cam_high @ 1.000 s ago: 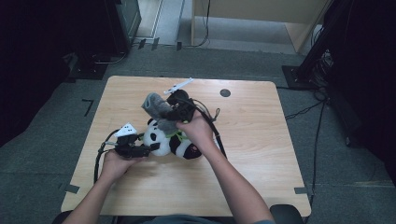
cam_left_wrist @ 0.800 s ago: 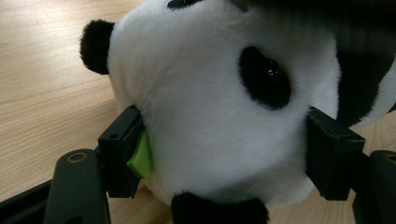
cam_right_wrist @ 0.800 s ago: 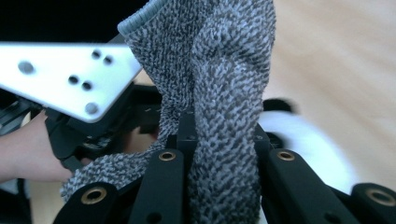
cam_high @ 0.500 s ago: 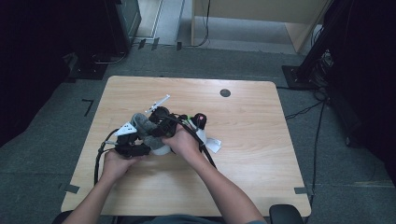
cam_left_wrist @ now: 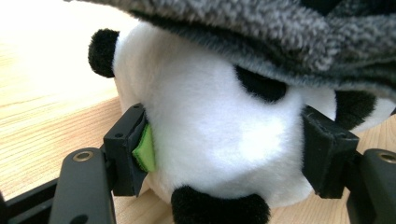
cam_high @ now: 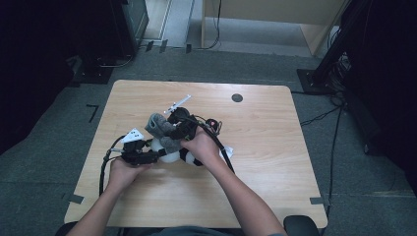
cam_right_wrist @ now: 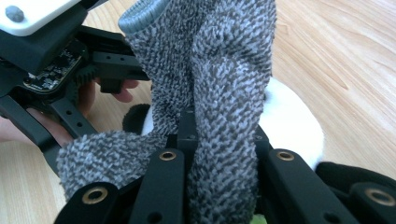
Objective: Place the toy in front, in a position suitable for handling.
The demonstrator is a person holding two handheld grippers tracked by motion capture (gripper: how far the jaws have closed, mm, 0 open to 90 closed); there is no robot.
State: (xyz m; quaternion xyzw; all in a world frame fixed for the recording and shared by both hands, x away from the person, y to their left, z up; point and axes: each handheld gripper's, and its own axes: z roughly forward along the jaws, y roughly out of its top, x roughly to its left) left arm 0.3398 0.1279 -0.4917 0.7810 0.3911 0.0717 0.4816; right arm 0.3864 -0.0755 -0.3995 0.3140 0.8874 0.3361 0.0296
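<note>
One plush panda [cam_left_wrist: 219, 126], one grey knit sock [cam_right_wrist: 224, 93]. Left gripper [cam_left_wrist: 224, 154] clamps panda's white head on the table [cam_high: 275, 147]. Right gripper [cam_right_wrist: 219, 186] pinches sock, which stands upright, grey cuff topmost, draped over panda.

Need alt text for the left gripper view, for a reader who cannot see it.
A plush panda, white with black ears and patches, sits on a wooden table with the left claw closed against both its sides, a green pad showing on the left-hand jaw. A grey knitted sock drapes over the top of the panda.
</note>
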